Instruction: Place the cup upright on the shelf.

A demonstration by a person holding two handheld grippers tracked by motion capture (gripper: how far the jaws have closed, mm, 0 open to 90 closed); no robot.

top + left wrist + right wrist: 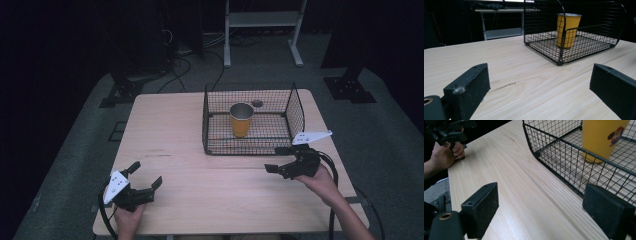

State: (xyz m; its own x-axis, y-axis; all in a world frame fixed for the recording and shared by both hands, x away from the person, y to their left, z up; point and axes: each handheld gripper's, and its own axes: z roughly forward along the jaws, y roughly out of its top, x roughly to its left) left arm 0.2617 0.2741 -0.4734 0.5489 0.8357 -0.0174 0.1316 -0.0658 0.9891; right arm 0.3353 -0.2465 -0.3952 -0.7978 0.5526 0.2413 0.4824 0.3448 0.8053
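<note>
Left gripper (146, 175), near table edge, well apart from basket: jaws spread, empty. Items, largest first:
- Table (165, 130): pale wood
- Basket (250, 145): black wire, far right part of table
- Right gripper (278, 159): just beside basket's near wall, jaws wide, holding nothing
- Cup (241, 119): yellow, upright inside basket
- Small dark disc (257, 103): inside basket, behind cup

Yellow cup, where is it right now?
The yellow cup stands upright inside the black wire basket on the table's far right half, beyond the right gripper.
</note>
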